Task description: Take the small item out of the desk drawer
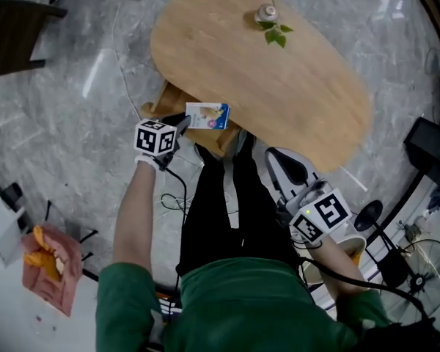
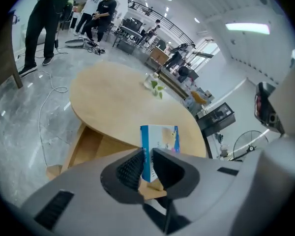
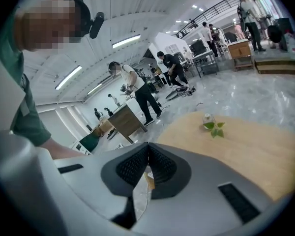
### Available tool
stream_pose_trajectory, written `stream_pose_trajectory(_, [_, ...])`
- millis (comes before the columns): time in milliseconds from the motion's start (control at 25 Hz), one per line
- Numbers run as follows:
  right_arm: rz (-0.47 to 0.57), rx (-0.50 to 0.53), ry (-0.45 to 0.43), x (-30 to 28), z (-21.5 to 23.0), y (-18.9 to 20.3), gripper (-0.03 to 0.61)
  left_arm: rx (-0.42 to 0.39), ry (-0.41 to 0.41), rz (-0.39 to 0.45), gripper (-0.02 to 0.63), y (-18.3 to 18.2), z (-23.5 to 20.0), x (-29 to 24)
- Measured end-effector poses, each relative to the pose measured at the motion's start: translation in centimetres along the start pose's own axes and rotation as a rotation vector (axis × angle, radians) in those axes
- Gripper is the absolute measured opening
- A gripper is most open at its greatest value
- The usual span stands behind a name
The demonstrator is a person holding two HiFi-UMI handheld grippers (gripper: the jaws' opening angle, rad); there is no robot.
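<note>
My left gripper [image 1: 185, 123] is shut on a small blue-and-white box [image 1: 207, 115], held upright above the open wooden drawer [image 1: 165, 103] under the oval table's near-left edge. In the left gripper view the ribbed pads [image 2: 130, 168] press on both faces of the box [image 2: 160, 146], with the drawer [image 2: 88, 146] below and to the left. What lies inside the drawer is hidden. My right gripper [image 1: 279, 160] hangs back beside the person's body, pointing toward the table. In its own view the right gripper [image 3: 148, 156] has its jaws together with nothing between them.
The oval wooden table [image 1: 279, 72] carries a small vase with a leafy sprig [image 1: 268, 17]. A dark chair [image 1: 15, 35] stands at the far left, a pink cloth bundle [image 1: 48, 266] lies on the floor near left, and a fan and stands [image 1: 425, 255] crowd the right. Cables run over the grey floor.
</note>
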State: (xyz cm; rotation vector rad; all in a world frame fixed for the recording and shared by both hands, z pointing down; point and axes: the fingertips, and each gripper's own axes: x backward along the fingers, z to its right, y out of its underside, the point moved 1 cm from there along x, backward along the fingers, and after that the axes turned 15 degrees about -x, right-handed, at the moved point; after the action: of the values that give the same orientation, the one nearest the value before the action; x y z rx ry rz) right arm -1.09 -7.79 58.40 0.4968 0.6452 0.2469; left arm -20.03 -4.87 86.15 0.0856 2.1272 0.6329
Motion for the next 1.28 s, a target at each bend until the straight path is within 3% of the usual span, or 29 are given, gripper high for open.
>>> stream_pose_trajectory(240, [0.067, -0.028, 0.051, 4.2, 2.9, -2.5, 0.023, 0.065, 0.018, 0.029, 0.075, -5.6, 1.8, -4.3])
stream_pose_trajectory(440, [0.085, -0.069, 0.108, 6.6, 7.5, -2.3, 0.023, 0.084, 0.009, 0.010, 0.075, -8.6, 1.1, -9.6])
stream_pose_trajectory(720, [0.086, -0.123, 0.129, 8.4, 10.6, -1.8, 0.023, 0.125, -0.044, -0.074, 0.077, -9.1, -0.7, -14.3])
stream_pose_trajectory(960, [0.079, -0.153, 0.130, 8.9, 11.7, -1.6, 0.023, 0.150, -0.151, -0.110, 0.101, -8.4, -1.6, -15.3])
stream_pose_trajectory(1080, [0.078, -0.148, 0.119, 8.7, 11.6, -1.9, 0.023, 0.157, -0.175, -0.116, 0.186, -8.5, -1.7, -15.4])
stream_pose_trajectory(1280, [0.080, -0.124, 0.107, 8.6, 11.2, -2.7, 0.023, 0.124, -0.268, -0.065, 0.213, -9.8, -2.1, -13.5])
